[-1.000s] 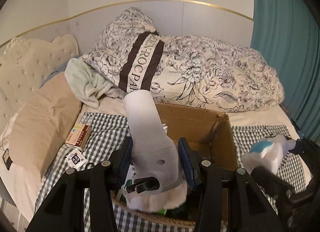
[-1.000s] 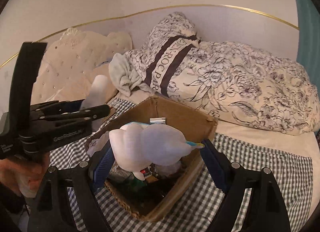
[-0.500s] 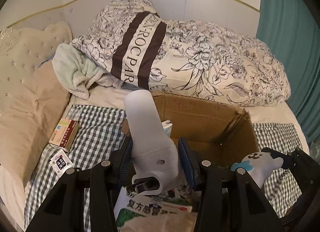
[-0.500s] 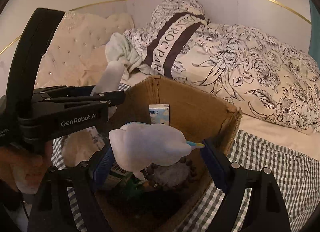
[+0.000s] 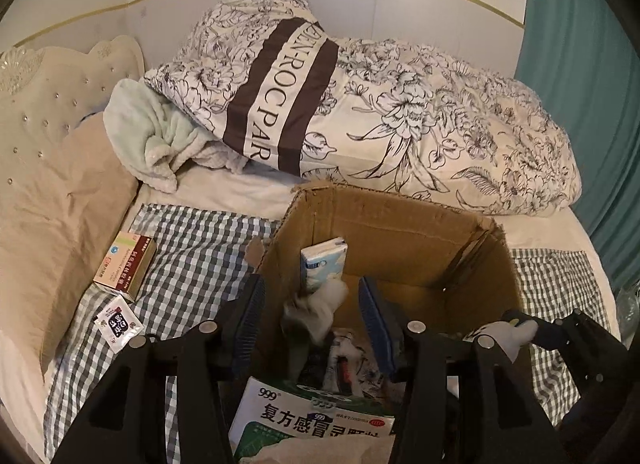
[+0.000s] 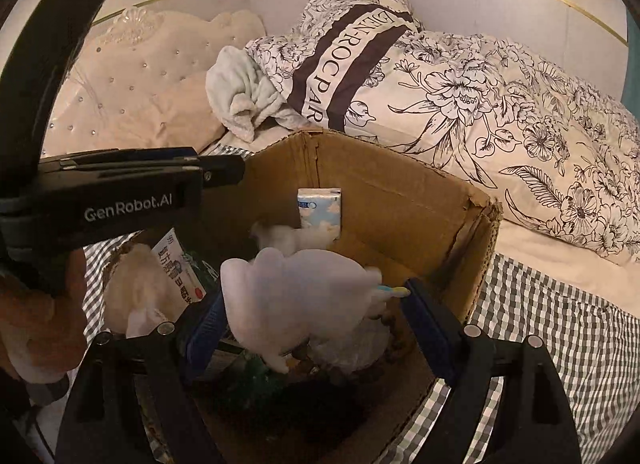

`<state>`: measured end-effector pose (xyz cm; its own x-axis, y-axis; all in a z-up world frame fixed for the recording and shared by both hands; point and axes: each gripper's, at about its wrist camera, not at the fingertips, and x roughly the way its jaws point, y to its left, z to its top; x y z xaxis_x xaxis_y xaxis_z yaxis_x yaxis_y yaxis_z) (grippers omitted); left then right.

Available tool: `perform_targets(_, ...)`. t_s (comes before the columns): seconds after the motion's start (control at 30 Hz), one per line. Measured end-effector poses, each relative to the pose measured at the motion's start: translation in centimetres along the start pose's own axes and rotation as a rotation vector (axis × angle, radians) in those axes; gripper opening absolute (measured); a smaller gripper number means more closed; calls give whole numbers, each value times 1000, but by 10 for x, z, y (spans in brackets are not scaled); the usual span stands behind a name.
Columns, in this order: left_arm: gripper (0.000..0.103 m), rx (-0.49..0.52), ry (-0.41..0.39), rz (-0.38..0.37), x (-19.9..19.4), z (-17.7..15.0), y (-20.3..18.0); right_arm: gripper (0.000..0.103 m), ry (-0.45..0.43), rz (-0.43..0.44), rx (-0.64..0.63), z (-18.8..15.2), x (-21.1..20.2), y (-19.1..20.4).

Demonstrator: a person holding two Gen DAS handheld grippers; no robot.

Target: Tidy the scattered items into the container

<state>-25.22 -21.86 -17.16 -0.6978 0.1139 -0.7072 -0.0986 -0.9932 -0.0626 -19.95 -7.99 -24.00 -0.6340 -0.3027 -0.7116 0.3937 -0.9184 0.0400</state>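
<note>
My right gripper [image 6: 310, 314] pinches the soft white bear toy [image 6: 296, 296] right above the open brown cardboard box [image 6: 400, 199], long side lying across, while my left gripper [image 5: 310, 322] is opening, empty.

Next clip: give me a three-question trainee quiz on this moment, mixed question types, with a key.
1. True or false: the right gripper holds a white soft toy between its jaws over the open cardboard box.
2. Where does the small red-and-white carton lie? A) inside the cardboard box B) on the checked cloth beside it C) on a shelf
3. What colours is the packet standing against the box's far inner wall?
Key: 1 true; 2 B; 3 blue and white.
</note>
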Motion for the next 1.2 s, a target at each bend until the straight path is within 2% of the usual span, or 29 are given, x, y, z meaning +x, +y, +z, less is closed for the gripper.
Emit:
perform_targets(0.37, 53, 14, -70, 16, -59, 10, -14, 87, -83, -16, 17, 6, -55, 1)
perform_targets(0.67, 60, 32, -141, 10, -120, 15, -35, 91, -161, -41, 19, 5, -119, 0)
perform_targets(0.77, 67, 39, -168, 7, -139, 13, -45, 92, -189, -56, 18, 3, -143, -2)
perform_targets(0.9, 68, 44, -197, 13, -159, 8, -57, 95, -214, -82, 18, 0, -172, -7)
perform_targets(0.97, 76, 37, -210, 8, -169, 6, -61, 96, -221, -100, 20, -3, -184, -9)
perform_targets(1.0, 86, 32, -216, 9, -174, 5, -63, 96, -223, -105, 22, -3, -188, -11)
perform_targets(1.03, 91, 26, -224, 13, -179, 3, -65, 97, -225, -111, 25, -5, -194, -12)
perform_targets(1.1, 93, 16, -246, 13, -188, 0, -70, 100, -232, -127, 31, -9, -206, -15)
perform_targets(1.2, 102, 3, -268, 15, -200, -6, -76, 103, -244, -147, 37, -16, -221, -19)
